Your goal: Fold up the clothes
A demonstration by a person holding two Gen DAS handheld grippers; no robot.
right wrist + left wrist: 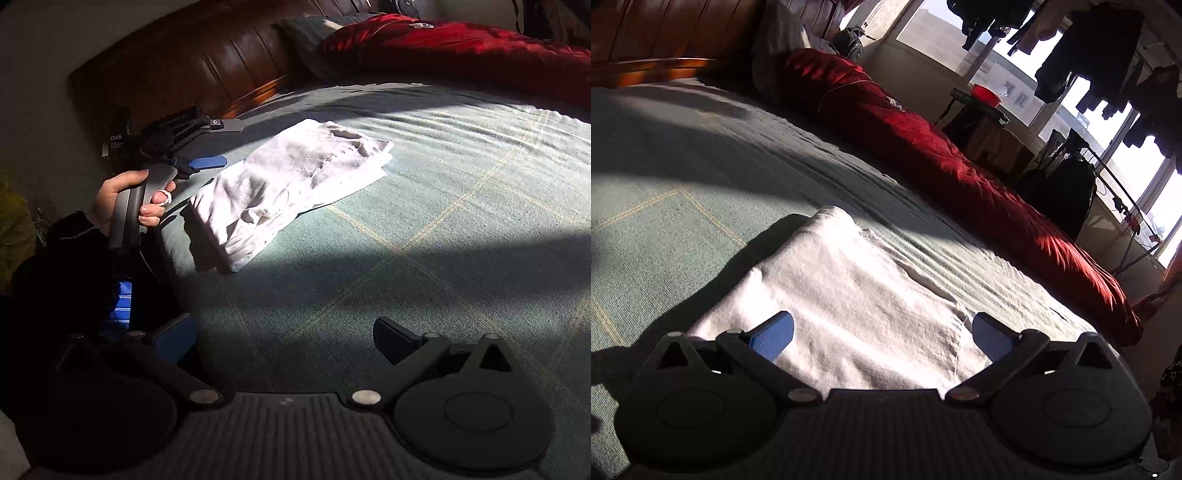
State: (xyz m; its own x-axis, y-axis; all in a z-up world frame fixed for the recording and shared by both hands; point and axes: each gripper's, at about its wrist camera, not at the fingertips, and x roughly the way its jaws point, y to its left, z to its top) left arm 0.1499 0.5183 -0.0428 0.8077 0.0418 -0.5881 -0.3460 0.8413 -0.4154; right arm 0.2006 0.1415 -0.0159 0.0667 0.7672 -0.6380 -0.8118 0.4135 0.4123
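The white garment lies folded flat on the bed, so the left gripper and right gripper both hover wide open, holding nothing.

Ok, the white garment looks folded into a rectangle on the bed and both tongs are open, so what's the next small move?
Probably ease the left tongs forward and close them on the near edge of the white garment. They hover open right over that edge, gripping nothing, while the right tongs sit open over bare bedspread, apart from the cloth. Whether another fold is needed is unclear.
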